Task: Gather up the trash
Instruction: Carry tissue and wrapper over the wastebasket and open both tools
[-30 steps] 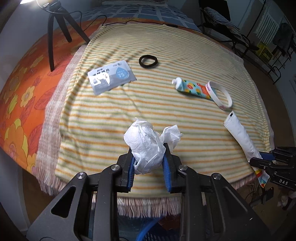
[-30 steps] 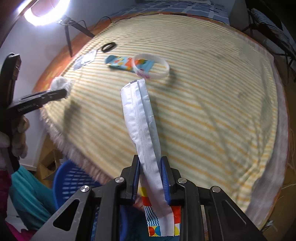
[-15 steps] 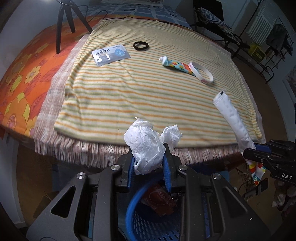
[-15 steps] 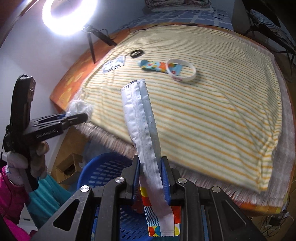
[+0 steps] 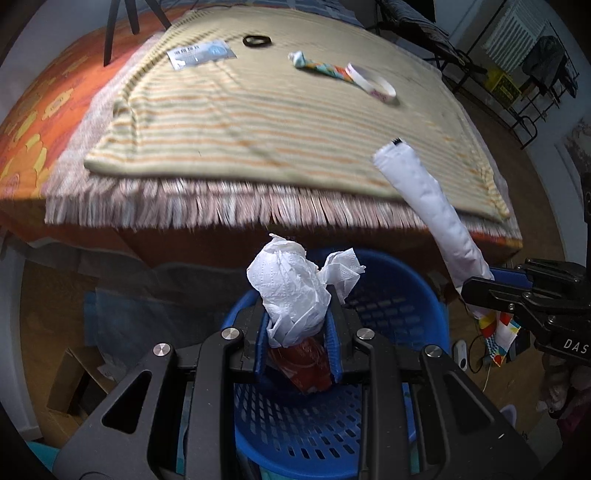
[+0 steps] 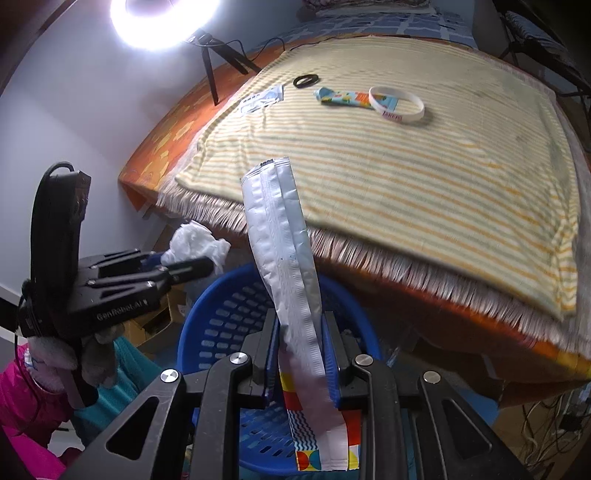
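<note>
My left gripper (image 5: pixel 297 321) is shut on a crumpled white tissue (image 5: pixel 291 288) and holds it over the blue perforated basket (image 5: pixel 399 295) below the bed's front edge. A red wrapper (image 5: pixel 308 365) lies in the basket. My right gripper (image 6: pixel 299 343) is shut on a long white snack packet (image 6: pixel 284 251) with a colourful end, held over the same basket (image 6: pixel 221 317). The packet also shows in the left wrist view (image 5: pixel 428 206), and the tissue in the right wrist view (image 6: pixel 195 240).
On the striped blanket (image 5: pixel 258 122) lie a wet-wipe sachet (image 5: pixel 201 54), a black hair tie (image 5: pixel 257 40), a colourful tube (image 5: pixel 321 68) and a white wristband (image 5: pixel 373 83). A tripod (image 5: pixel 110 26) stands at the back left. A cardboard box (image 5: pixel 74 384) sits on the floor left of the basket.
Both grippers have pulled back from the bed and dropped lower with their loads. They now hang over the blue basket, which has come fully into view.
</note>
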Available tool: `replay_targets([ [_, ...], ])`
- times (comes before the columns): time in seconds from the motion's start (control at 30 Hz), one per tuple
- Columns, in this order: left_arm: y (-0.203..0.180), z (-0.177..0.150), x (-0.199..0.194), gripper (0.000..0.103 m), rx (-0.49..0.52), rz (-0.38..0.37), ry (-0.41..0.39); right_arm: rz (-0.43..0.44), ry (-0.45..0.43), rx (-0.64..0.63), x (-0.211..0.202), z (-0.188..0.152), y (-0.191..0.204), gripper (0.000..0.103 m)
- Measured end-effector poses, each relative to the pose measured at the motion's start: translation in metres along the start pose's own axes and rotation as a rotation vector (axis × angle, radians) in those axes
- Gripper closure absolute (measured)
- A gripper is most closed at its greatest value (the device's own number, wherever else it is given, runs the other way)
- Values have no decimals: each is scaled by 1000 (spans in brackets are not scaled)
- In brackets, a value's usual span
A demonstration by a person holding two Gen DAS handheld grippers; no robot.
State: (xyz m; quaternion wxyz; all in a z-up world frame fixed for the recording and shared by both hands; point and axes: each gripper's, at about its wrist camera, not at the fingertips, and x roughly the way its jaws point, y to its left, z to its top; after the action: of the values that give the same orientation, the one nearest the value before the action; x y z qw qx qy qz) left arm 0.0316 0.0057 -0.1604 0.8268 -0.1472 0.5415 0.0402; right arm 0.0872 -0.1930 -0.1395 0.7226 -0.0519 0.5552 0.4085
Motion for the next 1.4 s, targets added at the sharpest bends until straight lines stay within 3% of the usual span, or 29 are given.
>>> replay_targets([
  [0.57, -12, -48, 33, 78, 7, 10, 107, 12, 77, 9, 34, -35, 7, 81],
  [1.03, -9, -62, 54, 78, 6, 33, 162, 6, 140, 26, 65, -47, 11, 77],
  [1.17, -8, -63, 58, 73, 3, 39, 176, 3, 150, 35, 72, -49, 11, 76],
  [1.27, -6, -65, 61, 60, -4, 42, 183, -3, 154, 39, 75, -50, 10, 75],
  [1.33, -5, -65, 62, 57, -1, 49, 182, -5, 155, 44, 76, -50, 8, 72],
  [1.4, -5, -65, 63, 53, -2, 51, 185, -8, 154, 53, 77, -49, 7, 61],
])
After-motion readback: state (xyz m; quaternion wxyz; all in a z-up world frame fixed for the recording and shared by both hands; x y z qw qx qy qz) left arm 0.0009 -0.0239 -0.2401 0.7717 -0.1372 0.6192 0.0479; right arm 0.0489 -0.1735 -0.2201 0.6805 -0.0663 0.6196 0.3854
